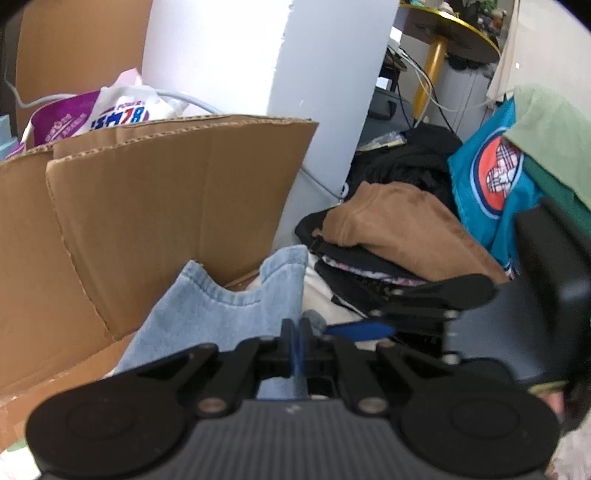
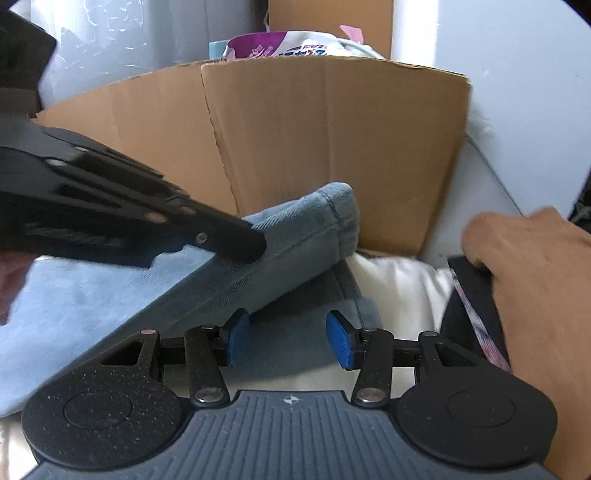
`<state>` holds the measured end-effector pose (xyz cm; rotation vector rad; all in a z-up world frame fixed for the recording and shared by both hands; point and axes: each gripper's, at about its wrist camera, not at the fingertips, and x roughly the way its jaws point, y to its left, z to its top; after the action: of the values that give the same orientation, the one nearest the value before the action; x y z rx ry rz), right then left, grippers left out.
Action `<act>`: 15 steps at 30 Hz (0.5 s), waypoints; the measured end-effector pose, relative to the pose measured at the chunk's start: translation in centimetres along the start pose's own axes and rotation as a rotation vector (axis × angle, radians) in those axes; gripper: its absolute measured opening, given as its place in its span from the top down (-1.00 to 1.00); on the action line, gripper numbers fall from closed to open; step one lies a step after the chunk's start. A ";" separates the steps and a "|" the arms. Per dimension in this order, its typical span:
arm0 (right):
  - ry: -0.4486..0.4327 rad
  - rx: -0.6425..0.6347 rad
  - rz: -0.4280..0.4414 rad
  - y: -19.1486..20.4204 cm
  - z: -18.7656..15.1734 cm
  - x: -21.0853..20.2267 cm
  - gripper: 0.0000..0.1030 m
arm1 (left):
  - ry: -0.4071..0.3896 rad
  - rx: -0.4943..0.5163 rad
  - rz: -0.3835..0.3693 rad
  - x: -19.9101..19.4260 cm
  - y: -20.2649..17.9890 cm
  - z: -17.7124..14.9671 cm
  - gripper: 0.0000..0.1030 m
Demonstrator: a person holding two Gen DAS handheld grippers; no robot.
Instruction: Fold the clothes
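A light blue denim garment (image 1: 221, 310) lies on a white cover (image 2: 399, 280) in front of a cardboard box. My left gripper (image 1: 297, 347) is shut on a fold of it, blue pads pressed together. In the right wrist view the left gripper (image 2: 251, 245) comes in from the left and holds that fold of denim (image 2: 295, 236) up off the cover. My right gripper (image 2: 288, 336) stands open just in front of the raised fold, over the flat part of the denim, with nothing pinched. From the left wrist view the right gripper (image 1: 369, 317) shows side-on at the right.
A large open cardboard box (image 1: 147, 203) stands close behind the denim, with printed bags (image 1: 110, 110) inside. To the right is a stack of folded clothes topped by a brown garment (image 1: 399, 229), then a teal bag (image 1: 491, 177) and green clothes (image 1: 554, 129). A round yellow table (image 1: 450, 33) stands farther back.
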<state>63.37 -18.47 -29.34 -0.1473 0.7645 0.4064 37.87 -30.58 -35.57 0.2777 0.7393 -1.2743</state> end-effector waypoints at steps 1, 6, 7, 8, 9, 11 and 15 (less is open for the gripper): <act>-0.001 0.003 0.001 0.0 0.2 0.4 -0.03 | -0.002 -0.009 -0.005 -0.1 0.2 0.1 0.97; -0.001 0.014 0.004 0.1 1.2 2.7 -0.03 | -0.015 -0.038 -0.017 -0.7 1.1 0.6 0.97; 0.006 0.014 0.011 0.1 1.3 3.1 -0.03 | -0.018 -0.049 -0.019 -0.9 1.4 0.7 0.97; 0.021 0.005 0.020 0.2 1.3 3.5 -0.03 | -0.020 -0.056 -0.020 -1.0 1.6 0.7 0.97; 0.038 -0.005 0.029 0.3 1.2 3.8 -0.04 | -0.022 -0.062 -0.022 -1.1 1.8 0.8 0.97; 0.071 -0.026 0.048 0.6 1.1 4.6 -0.03 | -0.025 -0.067 -0.023 -1.4 2.1 1.0 0.97; 0.124 -0.070 0.056 1.0 0.2 4.1 -0.04 | -0.031 -0.077 -0.028 -1.8 2.6 1.5 0.97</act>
<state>65.81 -16.27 -32.02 -0.2191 0.8780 0.4807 40.61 -29.28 -33.87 0.1858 0.7660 -1.2707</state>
